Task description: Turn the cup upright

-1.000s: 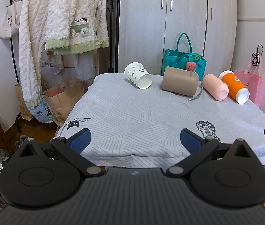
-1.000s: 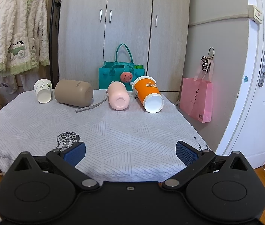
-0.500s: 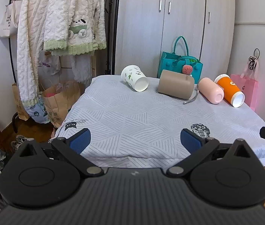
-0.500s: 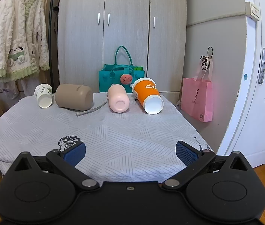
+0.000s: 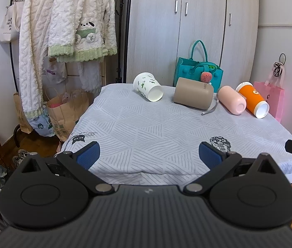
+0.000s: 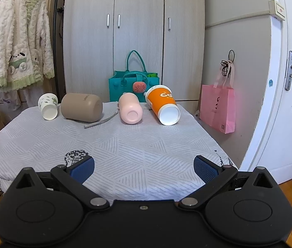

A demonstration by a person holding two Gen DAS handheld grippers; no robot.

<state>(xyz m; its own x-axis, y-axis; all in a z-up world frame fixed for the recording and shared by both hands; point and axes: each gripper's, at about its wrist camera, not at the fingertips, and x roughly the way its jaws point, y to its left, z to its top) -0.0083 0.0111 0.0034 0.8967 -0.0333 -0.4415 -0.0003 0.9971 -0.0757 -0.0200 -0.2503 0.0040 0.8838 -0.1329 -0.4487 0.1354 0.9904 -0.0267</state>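
Four cups lie on their sides along the far edge of the table (image 5: pixel 166 128): white cup (image 5: pixel 148 86), tan cup (image 5: pixel 193 96), pink cup (image 5: pixel 231 100), orange cup (image 5: pixel 252 99). The left gripper (image 5: pixel 148 155) and right gripper (image 6: pixel 143 168) both hang spread wide and empty, well short of them. Approach one cup squarely, clamp mid-body, then rotate — avoid nudging neighbours. Compared with one second ago, the cups appear slightly farther away.
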